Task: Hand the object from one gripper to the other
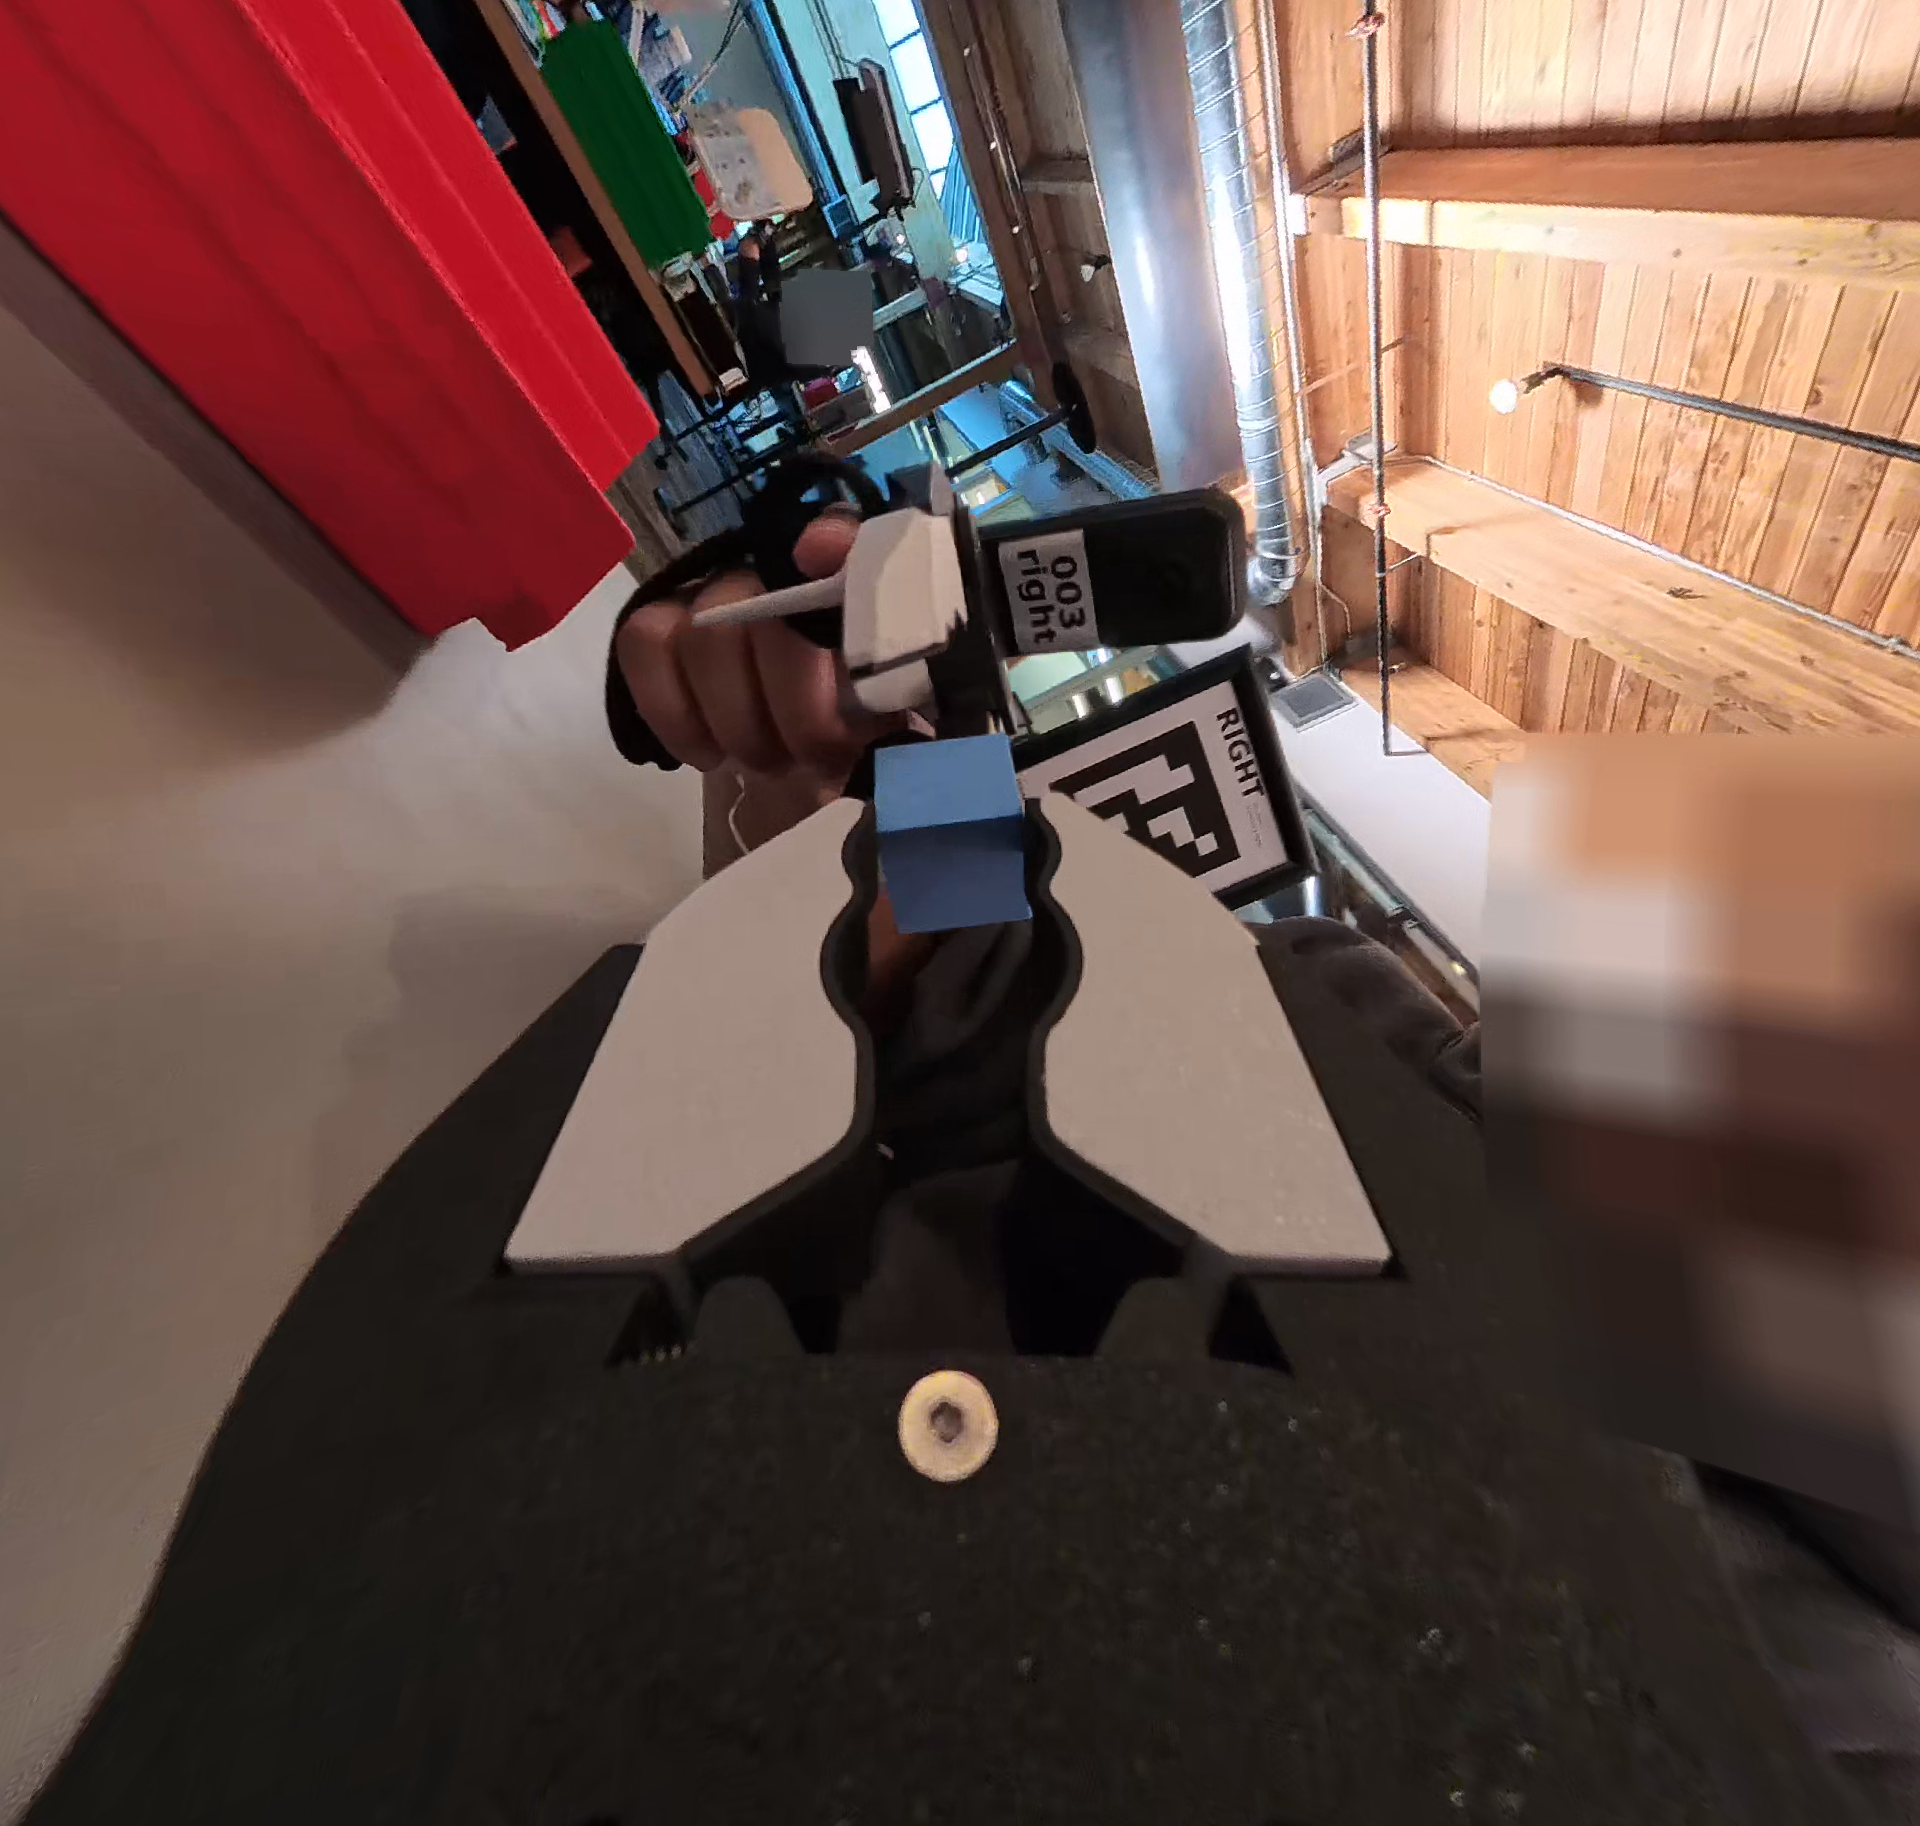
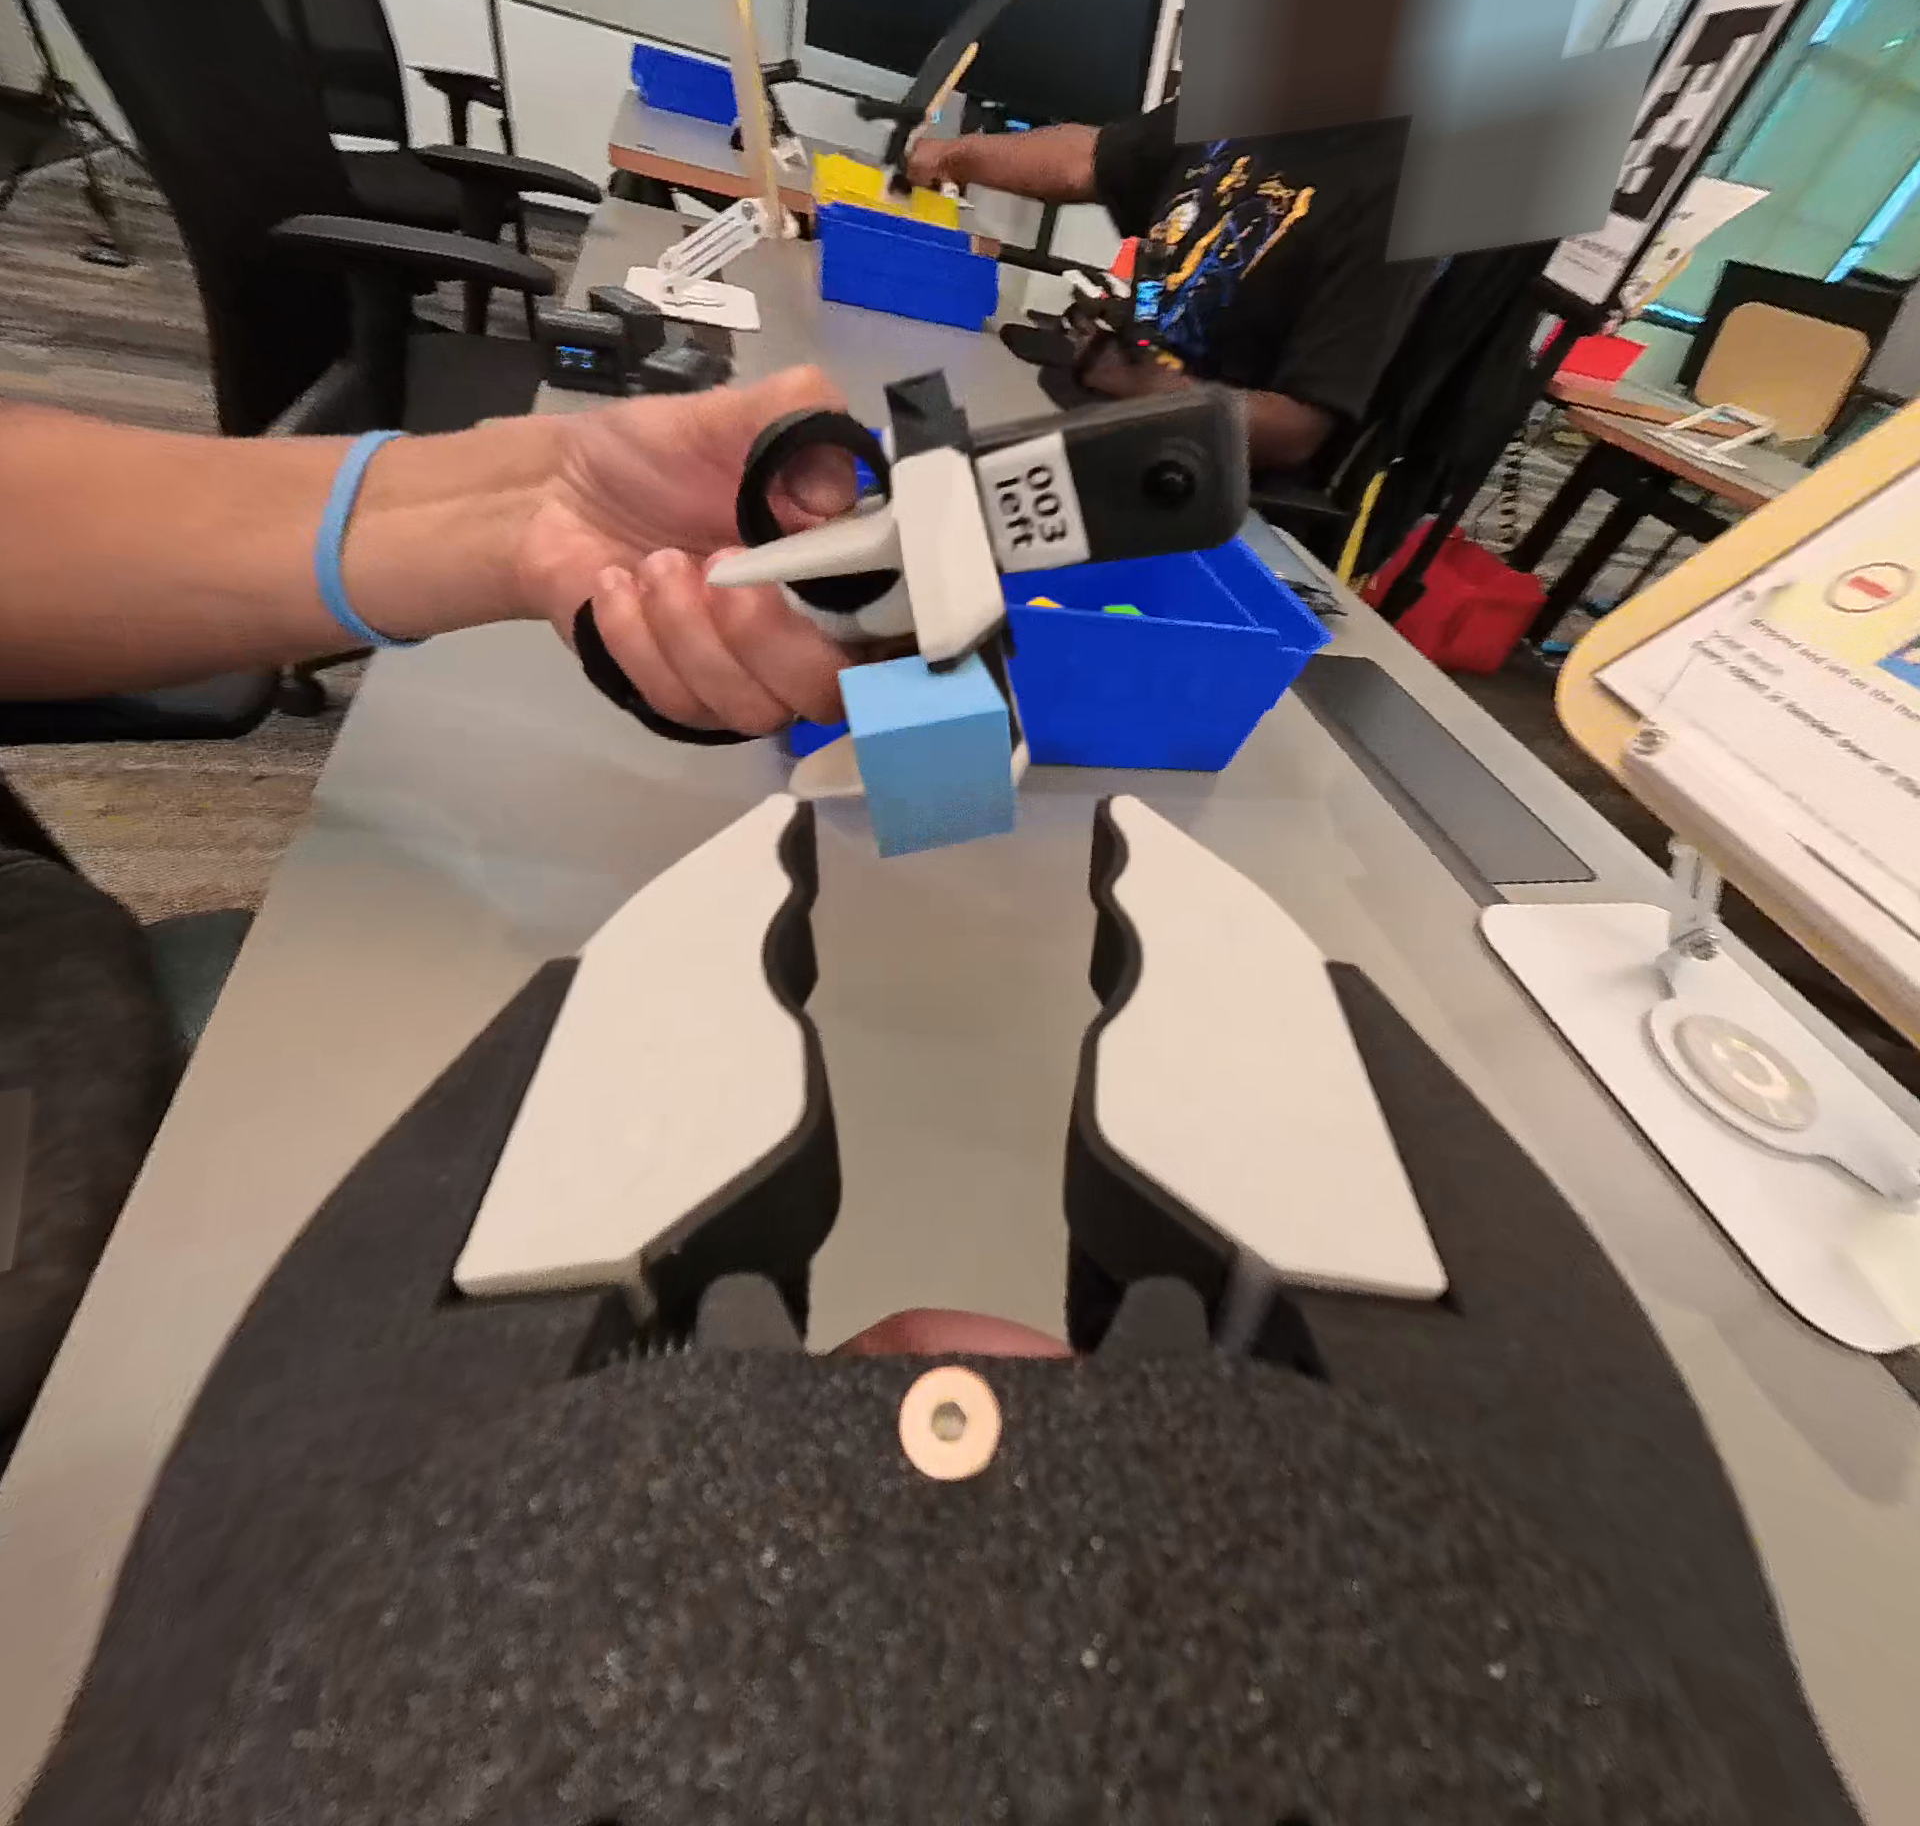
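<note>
A blue cube (image 1: 951, 841) sits clamped between my left gripper's (image 1: 954, 831) grey fingertips, held in the air. In the right wrist view the same cube (image 2: 930, 768) hangs from the left gripper (image 2: 925, 737), which a hand holds from the left above the grey table (image 2: 520, 841). My right gripper (image 2: 956, 820) is open and empty, its fingers (image 2: 707, 997) spread wider than the cube, tips just short of it and slightly below. In the left wrist view the right gripper's body (image 1: 904, 613) faces me right behind the cube.
A blue bin (image 2: 1143, 675) stands on the table right behind the cube. A document stand (image 2: 1766, 685) on a white base (image 2: 1662, 1049) is at the right. A red bin (image 1: 312, 270) shows at the left. A person (image 2: 1247, 249) works farther along the table.
</note>
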Demonstrator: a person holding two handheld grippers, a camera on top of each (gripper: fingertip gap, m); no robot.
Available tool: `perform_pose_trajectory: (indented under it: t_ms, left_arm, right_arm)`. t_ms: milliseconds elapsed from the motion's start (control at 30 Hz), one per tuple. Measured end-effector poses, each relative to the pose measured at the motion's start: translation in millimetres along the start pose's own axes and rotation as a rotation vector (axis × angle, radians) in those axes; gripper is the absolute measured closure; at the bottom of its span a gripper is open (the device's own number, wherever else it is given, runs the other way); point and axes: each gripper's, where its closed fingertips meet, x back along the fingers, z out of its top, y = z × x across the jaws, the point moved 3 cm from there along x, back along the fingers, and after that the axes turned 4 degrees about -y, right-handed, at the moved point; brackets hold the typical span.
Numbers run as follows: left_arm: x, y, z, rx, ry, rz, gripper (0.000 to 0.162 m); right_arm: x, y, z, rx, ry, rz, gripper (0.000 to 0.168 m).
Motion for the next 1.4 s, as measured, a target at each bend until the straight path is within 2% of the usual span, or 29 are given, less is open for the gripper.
perform_pose_trajectory:
  t_ms: [233,400,500,567,633,733,800,900,1033,1067,1133,1267,1400]
  left_arm:
    - [-11,-23,-4,0.091,0.026,-0.075,0.136]
    - [-21,-21,-8,0.1,0.011,-0.118,0.136]
    - [-24,-13,-7,0.098,0.007,-0.157,0.136]
    - [-22,-12,-7,0.057,0.007,-0.097,0.133]
    - [-15,-13,-9,0.009,0.006,0.0,0.119]
    - [5,-12,-19,-0.069,0.061,0.157,0.111]
    - [21,-13,-32,-0.151,0.148,0.303,0.1]
    - [38,-16,-65,-0.237,0.213,0.47,0.102]
    - [62,-30,-117,-0.323,0.268,0.705,0.108]
    - [68,-37,-129,-0.342,0.28,0.765,0.109]
    - [73,-47,-145,-0.328,0.268,0.823,0.11]
    - [84,-33,-130,-0.381,0.345,0.848,0.105]
    - [97,-30,-125,-0.368,0.408,0.841,0.105]
  right_arm:
    - [-1,2,-8,-0.04,0.031,-0.004,0.121]
    - [-4,-8,-20,-0.01,-0.02,0.026,0.14]
    - [0,-10,-11,0.013,0.022,0.011,0.14]
    - [2,-10,-7,0.016,0.037,0.015,0.14]
    - [7,-8,-2,0.014,0.047,0.007,0.14]
    - [30,6,11,0.014,0.063,-0.053,0.14]
    - [58,28,18,0.013,0.049,-0.157,0.14]
    - [114,79,15,-0.024,-0.032,-0.393,0.14]
    - [197,159,-32,-0.246,-0.241,-0.774,0.14]
    - [209,172,-50,-0.328,-0.305,-0.807,0.14]
    - [215,191,-89,-0.481,-0.446,-0.795,0.14]
    - [204,219,-177,-0.64,-0.827,-0.711,0.139]
    - [181,212,-227,-0.724,-1.07,-0.526,0.14]
